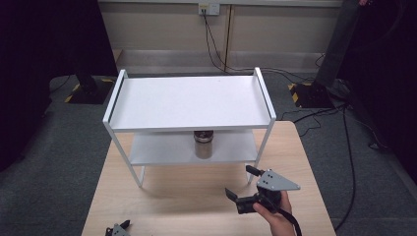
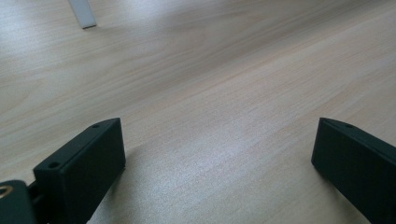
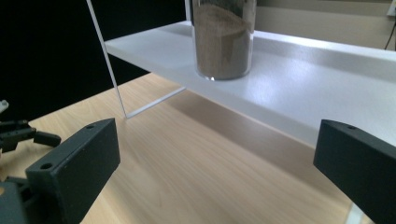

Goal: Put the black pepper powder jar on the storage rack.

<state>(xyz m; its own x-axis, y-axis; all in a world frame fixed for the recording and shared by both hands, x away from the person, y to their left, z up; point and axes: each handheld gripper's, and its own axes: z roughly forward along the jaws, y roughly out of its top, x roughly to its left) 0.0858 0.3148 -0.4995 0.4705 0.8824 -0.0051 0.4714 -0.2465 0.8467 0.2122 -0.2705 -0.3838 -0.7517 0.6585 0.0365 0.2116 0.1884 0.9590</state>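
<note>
Your left gripper (image 1: 118,229) rests at the desk's (image 1: 187,201) near edge, fingers spread and empty. Your right gripper (image 1: 242,184), fingers released wide, faces the rack's (image 1: 189,101) lower shelf (image 3: 289,88). The jar (image 1: 202,143) stands upright mid-shelf. Go in level beneath the top shelf, straddle the jar evenly, then close around its middle.

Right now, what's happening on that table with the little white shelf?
A person holds a two-jaw gripper in each hand at a wooden table. The right gripper, jaws wide open, points toward a jar of brown powder standing on the lower level of the white shelf rack; it isn't touching the jar yet. The left gripper sits low at the table's near edge, also open and holding nothing. The rack's top level is bare.
</note>
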